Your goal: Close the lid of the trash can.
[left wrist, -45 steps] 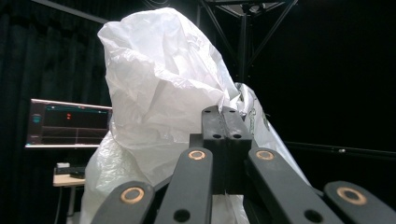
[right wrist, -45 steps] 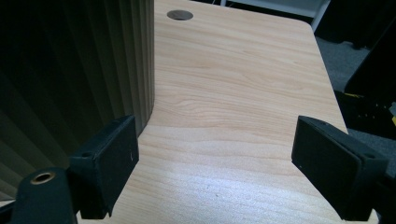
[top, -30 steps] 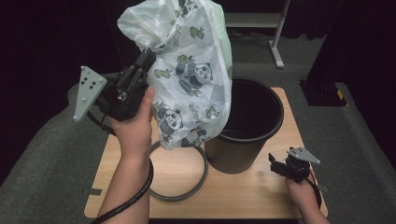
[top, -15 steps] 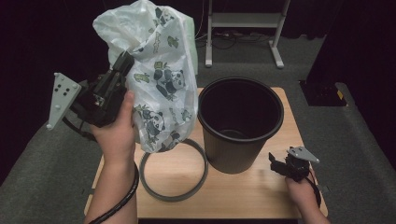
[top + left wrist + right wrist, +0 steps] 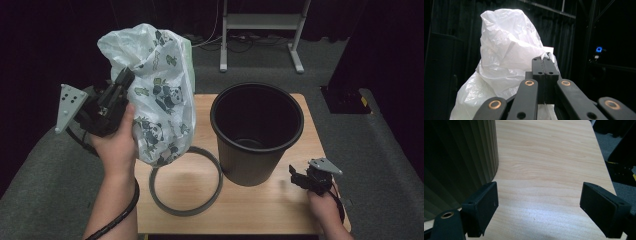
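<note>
Plastic bag [image 5: 155,105] is hanging clamped in left tool [image 5: 121,85]; right tool [image 5: 298,176], jaws apart, is idling. Spread bag's mouth w/ both tools before lowering into bin [image 5: 257,132].

Wood table [image 5: 280,215] w/ black bin [image 5: 256,131] & grey ring [image 5: 186,181] on it.

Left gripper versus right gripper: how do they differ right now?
The left gripper is raised off the table's left side, jaws shut on the panda-print bag; the right gripper sits low over the table beside the black bin, jaws wide open and empty. Both are hand-held.
</note>
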The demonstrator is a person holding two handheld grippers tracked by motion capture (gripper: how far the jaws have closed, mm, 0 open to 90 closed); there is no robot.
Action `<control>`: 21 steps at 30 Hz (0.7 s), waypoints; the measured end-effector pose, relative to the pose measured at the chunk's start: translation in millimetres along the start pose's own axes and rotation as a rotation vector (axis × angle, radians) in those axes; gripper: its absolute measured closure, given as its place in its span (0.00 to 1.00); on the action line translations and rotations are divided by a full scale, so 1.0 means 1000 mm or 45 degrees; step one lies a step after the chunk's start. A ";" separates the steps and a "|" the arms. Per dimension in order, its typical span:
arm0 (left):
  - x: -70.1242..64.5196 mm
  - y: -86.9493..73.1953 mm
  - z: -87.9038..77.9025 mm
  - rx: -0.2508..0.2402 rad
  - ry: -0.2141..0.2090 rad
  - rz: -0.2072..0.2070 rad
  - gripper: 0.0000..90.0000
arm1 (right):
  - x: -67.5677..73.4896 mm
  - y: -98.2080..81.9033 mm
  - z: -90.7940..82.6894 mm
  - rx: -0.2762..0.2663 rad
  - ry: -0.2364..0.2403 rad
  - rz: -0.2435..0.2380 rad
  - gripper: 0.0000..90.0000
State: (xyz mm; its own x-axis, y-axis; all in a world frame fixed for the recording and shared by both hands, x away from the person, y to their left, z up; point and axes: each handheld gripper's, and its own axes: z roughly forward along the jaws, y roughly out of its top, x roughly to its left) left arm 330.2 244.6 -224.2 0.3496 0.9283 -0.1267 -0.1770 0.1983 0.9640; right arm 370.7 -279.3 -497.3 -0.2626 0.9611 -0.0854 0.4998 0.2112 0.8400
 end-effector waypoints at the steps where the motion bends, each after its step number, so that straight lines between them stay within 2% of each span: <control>1: 0.001 -0.003 0.000 0.009 0.005 -0.003 1.00 | 0.000 -0.001 0.000 0.008 0.004 -0.005 0.17; 5: 0.003 -0.015 0.001 0.050 0.019 -0.009 1.00 | 0.001 -0.006 0.003 0.035 0.012 -0.028 0.17; 9: 0.007 -0.026 0.002 0.088 0.035 -0.008 1.00 | 0.002 -0.008 0.006 0.059 0.054 -0.041 0.17; 14: 0.013 -0.042 0.006 0.146 0.045 -0.039 1.00 | 0.006 -0.010 0.010 0.094 0.090 -0.072 0.17; 17: 0.016 -0.052 0.009 0.170 0.053 -0.052 1.00 | 0.005 -0.010 0.011 0.104 0.083 -0.078 0.17; 21: 0.017 -0.065 0.016 0.215 0.054 -0.059 1.00 | -0.001 -0.014 0.014 0.163 0.084 -0.054 0.17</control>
State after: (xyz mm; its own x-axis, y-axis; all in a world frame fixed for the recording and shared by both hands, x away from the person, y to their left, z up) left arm 362.1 242.4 -285.0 0.3141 0.9325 -0.1782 -0.0031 0.1887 0.9820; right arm 375.9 -280.6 -516.2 -0.3371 0.9381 -0.0802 0.5875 0.2761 0.7606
